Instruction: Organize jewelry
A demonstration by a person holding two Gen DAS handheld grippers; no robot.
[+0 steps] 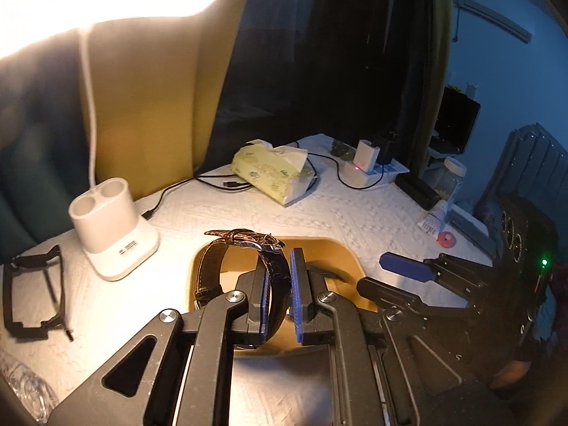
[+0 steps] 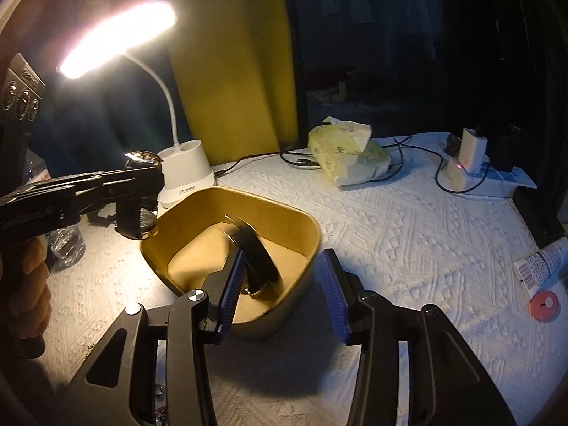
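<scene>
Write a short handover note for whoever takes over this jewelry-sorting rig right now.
Left gripper: jaws shut on the leather-strap watch, held up near the rim of the yellow tray.
Right gripper: jaws open at the near side of the yellow tray, gripping nothing.
Done: a dark watch is already inside the yellow tray.
Left: probably lower the leather-strap watch into the yellow tray and release it.

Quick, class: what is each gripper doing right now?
Left gripper: shut on the watch.
Right gripper: open, holding nothing, over the tray.
</scene>
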